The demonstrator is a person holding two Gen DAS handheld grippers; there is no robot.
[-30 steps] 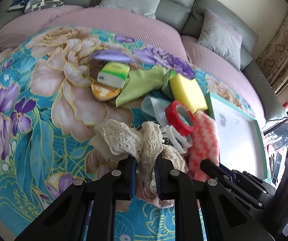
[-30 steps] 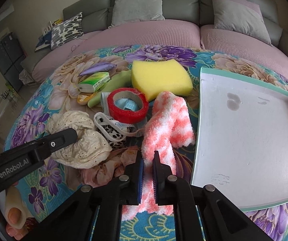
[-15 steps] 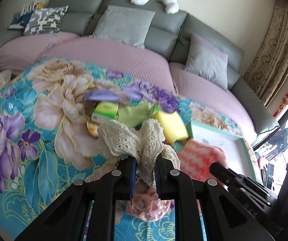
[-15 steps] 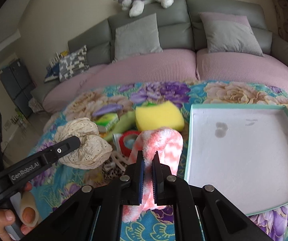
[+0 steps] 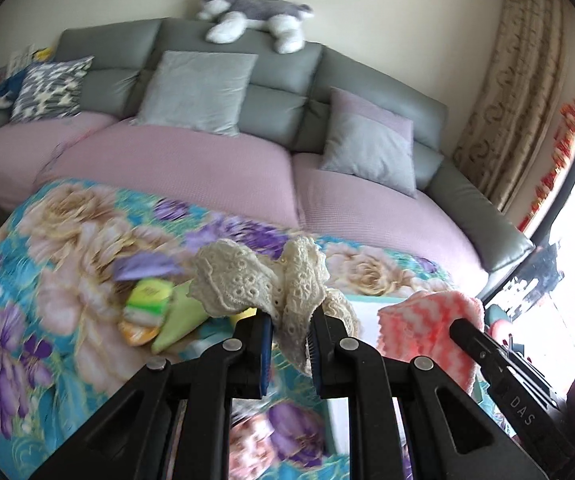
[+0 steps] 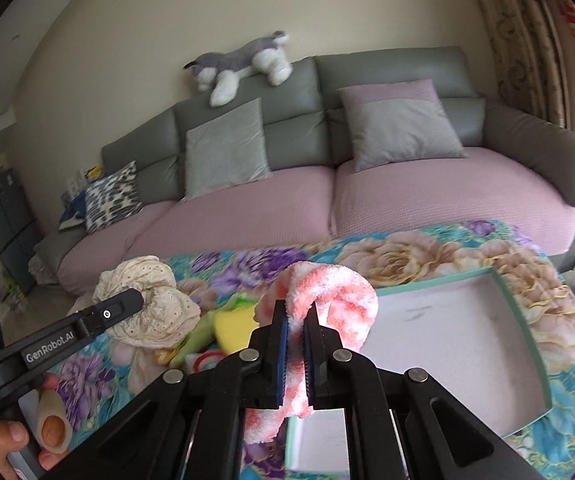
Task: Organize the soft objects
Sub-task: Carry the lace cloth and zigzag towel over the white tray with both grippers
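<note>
The cream lace cloth [image 5: 263, 288] hangs in the air above the flowered table cover [image 5: 47, 280], pinched between the two fingers of the left gripper [image 5: 290, 334]. The jaws stand almost closed, with only the bunched lace between them. The cloth puffs out above the fingertips and a short end falls below them. In the right wrist view the same lace cloth [image 6: 147, 304] shows as a round bundle at the left, held up over the cover.

The pink and white fluffy cloth [image 6: 327, 300] is gripped by the right gripper [image 6: 296, 326], whose jaws are nearly shut on it. It loops over the fingertips and its lower end hangs down between the fingers. It is held over the near left edge of the white tray with a teal rim [image 6: 519, 312], which lies on the right part of the cover.

On the cover to the left, below the lace, lie a yellow sponge [image 6: 231, 326], a light green cloth [image 5: 179, 318] and a green and yellow packet [image 5: 149, 294], close together. Far behind is a grey sofa [image 6: 407, 72] with pink seat covers, grey cushions and a plush dog [image 6: 243, 62] on its back.
</note>
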